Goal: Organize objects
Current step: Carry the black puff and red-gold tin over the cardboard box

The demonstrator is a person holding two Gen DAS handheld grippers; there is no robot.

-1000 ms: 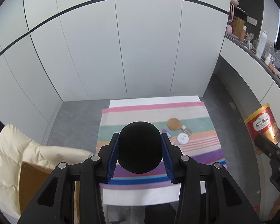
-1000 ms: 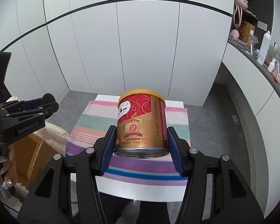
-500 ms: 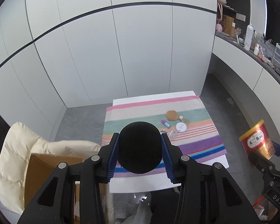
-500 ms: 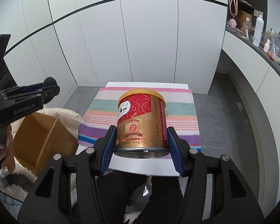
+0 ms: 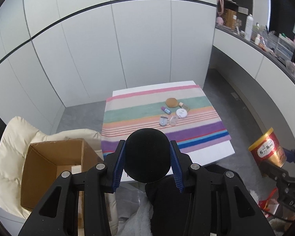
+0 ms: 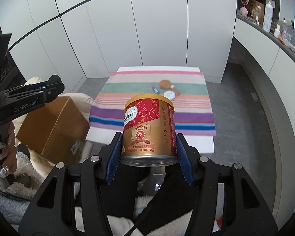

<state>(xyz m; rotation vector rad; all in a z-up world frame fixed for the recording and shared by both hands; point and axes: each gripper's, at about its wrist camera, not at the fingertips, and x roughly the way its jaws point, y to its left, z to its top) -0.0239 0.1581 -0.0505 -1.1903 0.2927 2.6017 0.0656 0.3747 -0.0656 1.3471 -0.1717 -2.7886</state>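
Note:
My left gripper is shut on a round black object, its blue pads pressed on both sides. My right gripper is shut on a red and gold can with a yellow rim; the same can shows at the right edge of the left wrist view. Both are held in the air, back from the striped cloth on the low white table. An open cardboard box stands on a cream cushion to the left, also seen as box in the right wrist view.
Several small cosmetics lie on the cloth: a brown puff, a white round jar, a purple tube, small clear cases. White wall panels stand behind. A cluttered counter runs along the right. A person's hand grips the left handle.
Both grippers have drawn back from the table with their loads, so the table looks smaller and farther. The cardboard box has come into view at the left.

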